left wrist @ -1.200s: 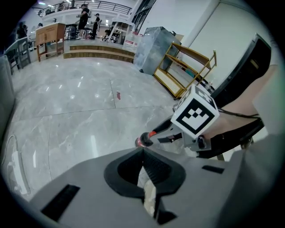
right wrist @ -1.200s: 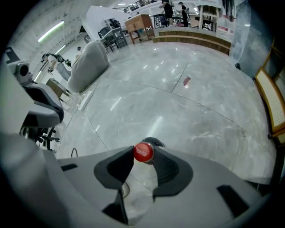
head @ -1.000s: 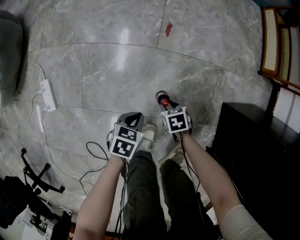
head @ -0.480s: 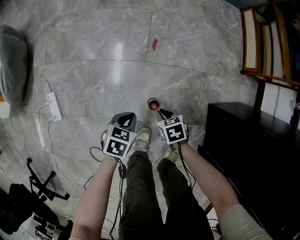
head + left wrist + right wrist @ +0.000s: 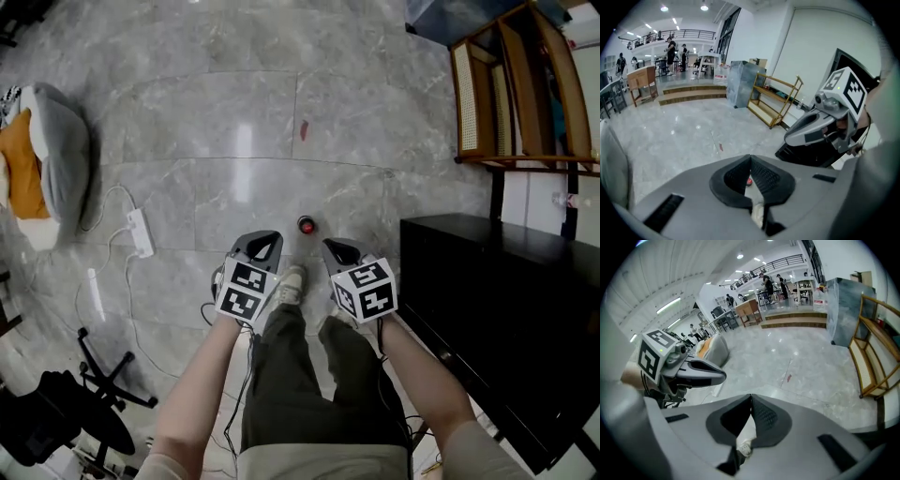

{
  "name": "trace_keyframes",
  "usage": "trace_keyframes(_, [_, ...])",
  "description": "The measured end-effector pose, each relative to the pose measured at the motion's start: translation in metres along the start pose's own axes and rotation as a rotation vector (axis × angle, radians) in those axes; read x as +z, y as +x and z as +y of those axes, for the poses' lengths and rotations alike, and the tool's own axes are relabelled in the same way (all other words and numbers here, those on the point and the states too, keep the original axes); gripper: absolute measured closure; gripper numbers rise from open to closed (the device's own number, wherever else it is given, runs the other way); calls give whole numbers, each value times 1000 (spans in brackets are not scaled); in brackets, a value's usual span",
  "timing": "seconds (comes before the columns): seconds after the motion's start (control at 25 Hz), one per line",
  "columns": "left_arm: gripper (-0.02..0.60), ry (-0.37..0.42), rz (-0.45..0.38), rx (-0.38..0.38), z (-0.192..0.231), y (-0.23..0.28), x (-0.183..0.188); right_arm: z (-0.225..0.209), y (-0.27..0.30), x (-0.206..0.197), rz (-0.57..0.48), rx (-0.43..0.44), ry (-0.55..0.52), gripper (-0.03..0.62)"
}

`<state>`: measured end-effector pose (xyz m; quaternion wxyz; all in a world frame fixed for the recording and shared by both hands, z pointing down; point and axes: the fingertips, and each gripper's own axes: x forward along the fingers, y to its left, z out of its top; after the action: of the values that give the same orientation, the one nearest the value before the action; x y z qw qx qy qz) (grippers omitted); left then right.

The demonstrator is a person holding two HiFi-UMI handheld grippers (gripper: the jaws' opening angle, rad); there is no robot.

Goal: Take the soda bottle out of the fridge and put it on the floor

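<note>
Since a second ago the right gripper [image 5: 336, 248] has let go of the soda bottle [image 5: 306, 224] and come away from it: then its fingertips were right at the red cap, now the bottle stands alone on the grey floor [image 5: 375, 141], ahead of and below both sets of fingertips, roughly between them and apart from both. The right jaws have just been closing, and its own view shows them pressed together tip to tip with nothing between. The left gripper [image 5: 263, 242] is likewise clenched on nothing. The floor looks farther off and the bottle smaller than before, so the person appears to be straightening up. I judge the putting-down finished (the bottle is upright as far as one can tell from above), with nothing left but to withdraw.

Much of the bottle is hard to read. From the head view only its red cap and a dark ring around it show, the body foreshortened beneath. In the left gripper view it is a red speck in the gap under the closed fingertips; the right gripper view does not show it at all, only a pale shoe [image 5: 743, 446] beneath its fingers. Whether the black cabinet [image 5: 497, 281] to the right of the right fingers is the fridge I cannot tell, as no door or inside is visible.
</note>
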<state>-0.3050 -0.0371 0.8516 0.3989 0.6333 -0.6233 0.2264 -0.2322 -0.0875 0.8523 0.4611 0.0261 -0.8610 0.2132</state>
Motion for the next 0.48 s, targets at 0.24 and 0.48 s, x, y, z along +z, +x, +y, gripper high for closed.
trace_keyframes(0.24, [575,97,-96,20,-40,-78,76,40,-116,44,-122,-12,-37,599])
trace_keyframes(0.48, [575,145,-202,26,-89,-159,158,60,-238,89,-257,-51,-14,599])
